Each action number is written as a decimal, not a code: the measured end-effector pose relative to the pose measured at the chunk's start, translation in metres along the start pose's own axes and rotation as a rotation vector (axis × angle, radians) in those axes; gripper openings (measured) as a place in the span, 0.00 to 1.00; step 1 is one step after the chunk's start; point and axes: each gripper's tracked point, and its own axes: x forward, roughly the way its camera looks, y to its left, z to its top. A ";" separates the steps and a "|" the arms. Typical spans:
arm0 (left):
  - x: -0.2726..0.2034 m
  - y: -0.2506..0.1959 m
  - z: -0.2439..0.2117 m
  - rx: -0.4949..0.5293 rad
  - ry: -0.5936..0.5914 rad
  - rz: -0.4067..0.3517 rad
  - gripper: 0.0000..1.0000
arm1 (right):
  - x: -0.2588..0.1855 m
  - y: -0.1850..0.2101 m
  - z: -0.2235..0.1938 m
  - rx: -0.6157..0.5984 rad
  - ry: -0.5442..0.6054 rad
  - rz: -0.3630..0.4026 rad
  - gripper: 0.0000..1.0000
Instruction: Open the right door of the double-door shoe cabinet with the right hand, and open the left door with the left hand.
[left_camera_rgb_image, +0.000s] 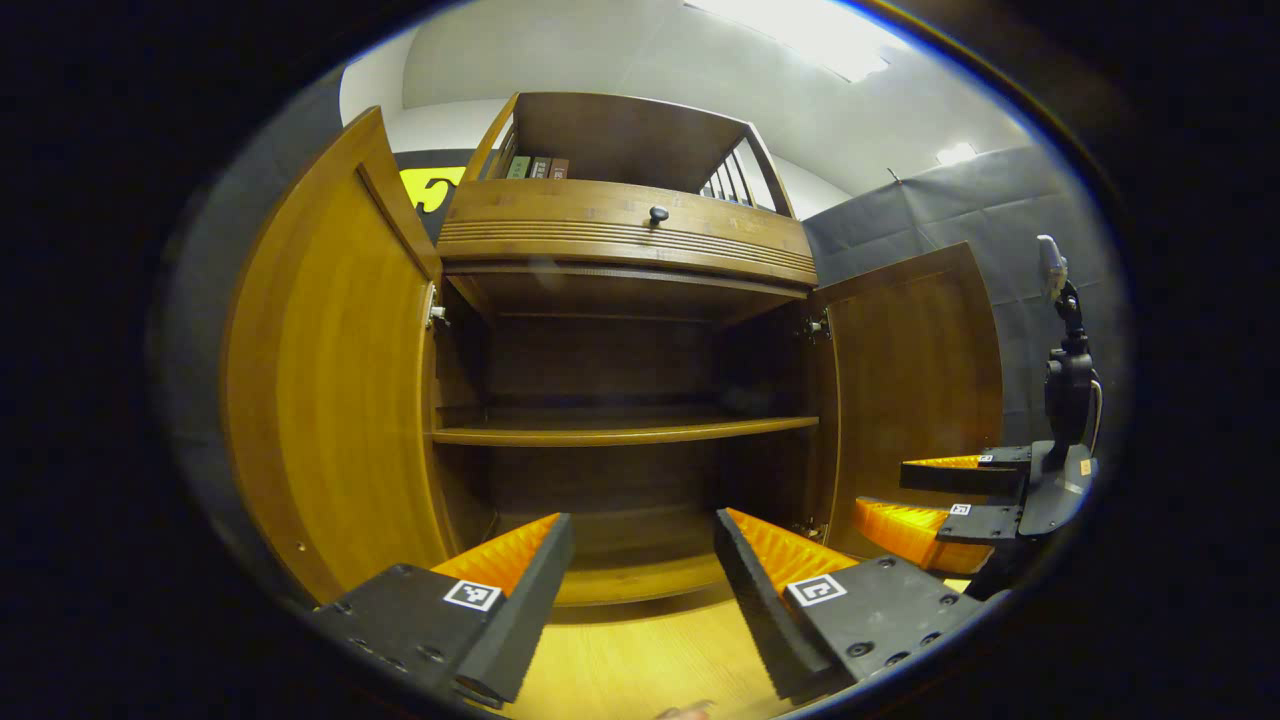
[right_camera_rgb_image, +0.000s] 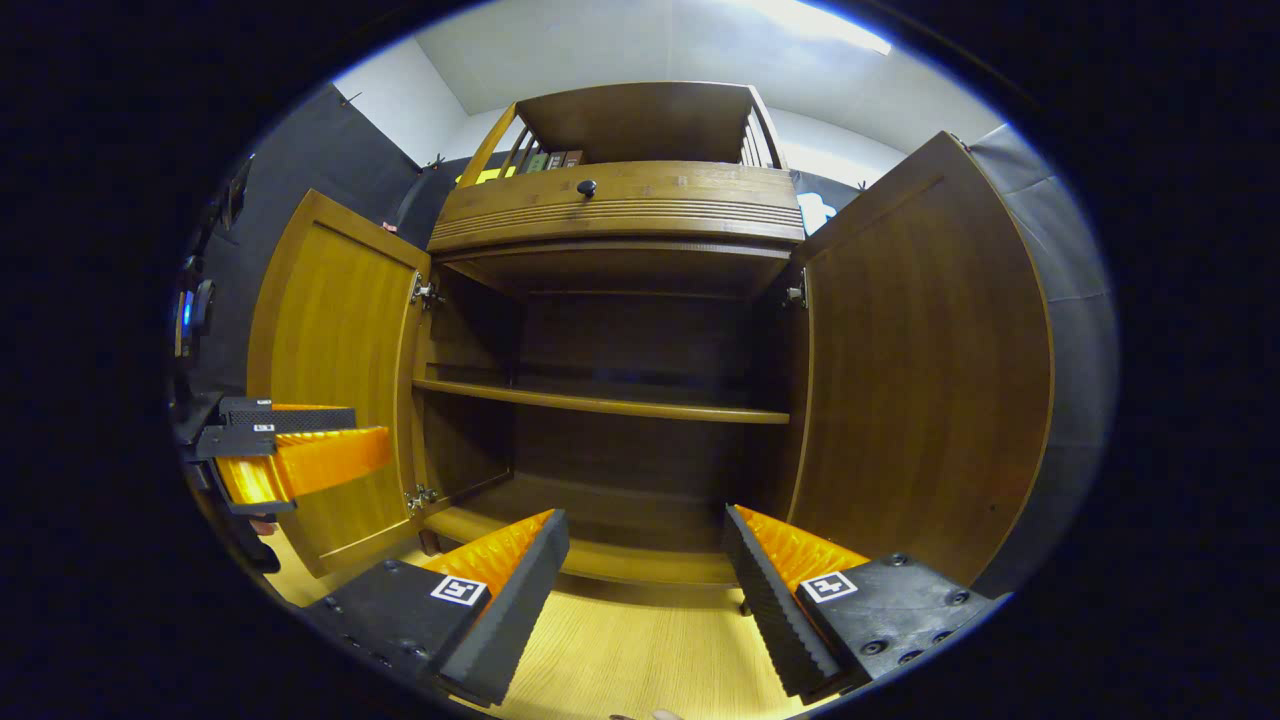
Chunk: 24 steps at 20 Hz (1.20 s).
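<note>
The shoe cabinet stands straight ahead of both cameras with both doors swung wide open. In the left gripper view the left door hangs out toward the camera at the left, its inner face showing, and the right door stands open at the right; in the right gripper view the left door is at the left and the right door looms large at the right. Between the doors the dark inside is bare, crossed by one shelf about halfway up, seen also in the right gripper view. Small metal hinges sit at the upper inner corners of the doors. Above the opening runs a drawer front with a small dark knob, and on top of that is an open rack holding a few books. The left tool hangs in front of the opening over the pale wood floor, its fingers spread wide apart with nothing between them. The right tool hangs likewise before the opening, fingers wide apart and holding nothing. From the left gripper view the right tool appears low at the right, just in front of the right door, apart from it. From the right gripper view the left tool appears at the left, in front of the left door's lower half; whether it touches the door cannot be told. Nothing stands between either tool and the cabinet's opening. Dark cloth walls close the booth behind and beside the cabinet.
</note>
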 end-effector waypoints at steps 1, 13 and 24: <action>0.002 0.001 0.000 -0.010 -0.004 0.010 0.96 | 0.002 0.002 0.001 0.003 -0.001 0.005 0.98; 0.022 0.004 -0.004 -0.015 -0.016 0.068 0.95 | 0.014 -0.001 0.013 -0.001 -0.031 0.006 0.96; 0.027 0.003 0.000 -0.005 -0.020 0.077 0.95 | 0.013 -0.004 0.035 0.027 -0.055 -0.003 0.98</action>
